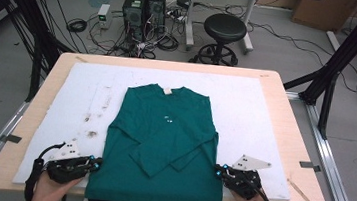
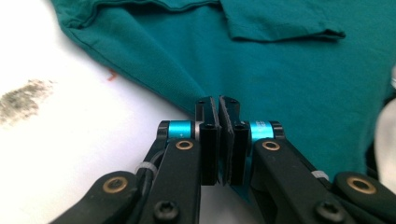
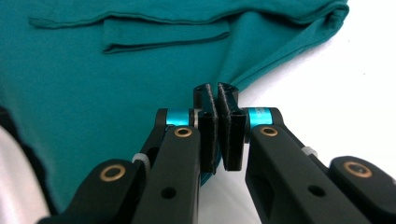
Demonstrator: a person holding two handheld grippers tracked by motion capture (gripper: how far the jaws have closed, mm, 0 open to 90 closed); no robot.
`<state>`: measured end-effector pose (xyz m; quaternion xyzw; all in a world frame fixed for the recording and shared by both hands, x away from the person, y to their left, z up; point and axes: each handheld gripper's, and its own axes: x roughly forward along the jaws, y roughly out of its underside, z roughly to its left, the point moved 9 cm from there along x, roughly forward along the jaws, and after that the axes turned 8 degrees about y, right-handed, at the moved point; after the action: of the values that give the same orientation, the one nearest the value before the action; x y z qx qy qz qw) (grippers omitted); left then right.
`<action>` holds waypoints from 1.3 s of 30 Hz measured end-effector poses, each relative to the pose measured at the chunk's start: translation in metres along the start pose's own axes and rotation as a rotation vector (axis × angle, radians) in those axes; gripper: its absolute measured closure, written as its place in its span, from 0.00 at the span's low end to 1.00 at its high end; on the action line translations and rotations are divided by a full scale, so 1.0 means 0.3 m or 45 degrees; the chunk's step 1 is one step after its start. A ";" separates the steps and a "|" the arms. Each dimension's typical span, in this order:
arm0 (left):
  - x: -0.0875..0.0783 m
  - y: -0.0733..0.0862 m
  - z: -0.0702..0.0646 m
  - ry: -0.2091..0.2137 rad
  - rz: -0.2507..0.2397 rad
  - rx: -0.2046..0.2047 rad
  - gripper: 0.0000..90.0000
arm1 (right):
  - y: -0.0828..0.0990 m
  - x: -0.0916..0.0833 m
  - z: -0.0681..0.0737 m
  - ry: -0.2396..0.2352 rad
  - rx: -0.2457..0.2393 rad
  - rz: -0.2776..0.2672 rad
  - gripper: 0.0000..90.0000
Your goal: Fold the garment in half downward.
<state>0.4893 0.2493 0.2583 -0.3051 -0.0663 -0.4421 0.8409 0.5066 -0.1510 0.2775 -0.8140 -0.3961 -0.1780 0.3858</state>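
Observation:
A teal long-sleeved sweater [image 1: 163,129] lies flat on the white sheet [image 1: 256,103], collar at the far end, both sleeves folded across its front. My left gripper [image 1: 93,162] is at the sweater's near left side edge. In the left gripper view the jaws [image 2: 218,100] are shut with the cloth edge [image 2: 154,70] running into them. My right gripper [image 1: 219,169] is at the near right side edge. In the right gripper view its jaws [image 3: 217,88] are shut on a raised ridge of the cloth [image 3: 280,51]. A sleeve cuff [image 3: 163,35] lies just beyond.
The sheet covers a wooden table [image 1: 292,142] and carries dark smudges [image 1: 91,132] left of the sweater. Behind the table stand a black stool [image 1: 224,30], computer towers [image 1: 143,6] and loose cables. Black frame posts [image 1: 342,52] rise at both sides.

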 end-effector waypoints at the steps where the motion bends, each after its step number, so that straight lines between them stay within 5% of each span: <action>1: -0.005 0.005 -0.010 0.010 0.001 0.005 0.96 | 0.002 -0.005 0.006 -0.003 -0.006 -0.004 0.98; 12: -0.021 0.059 -0.083 0.080 0.025 -0.008 0.96 | 0.060 -0.073 0.053 -0.059 -0.002 -0.023 0.98; 20: -0.021 0.058 -0.092 0.120 0.022 -0.015 0.92 | 0.077 -0.079 0.058 -0.072 -0.007 -0.021 0.94; 22: -0.026 0.043 -0.084 0.112 0.001 -0.028 0.76 | 0.062 -0.079 0.059 -0.072 0.008 -0.049 0.77; 27: -0.040 -0.033 -0.051 0.085 -0.082 -0.027 0.55 | 0.004 -0.065 0.040 -0.037 0.036 -0.102 0.43; 31: -0.043 -0.109 -0.010 0.055 -0.157 -0.015 0.45 | -0.038 -0.036 -0.001 0.014 0.064 -0.124 0.36; 39: -0.030 -0.201 0.104 -0.046 -0.166 -0.051 0.41 | -0.110 0.011 -0.104 0.054 0.160 -0.126 0.33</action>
<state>0.4415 0.2480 0.3075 -0.3248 -0.0922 -0.4918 0.8026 0.4832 -0.1605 0.3154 -0.7636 -0.4379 -0.1888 0.4352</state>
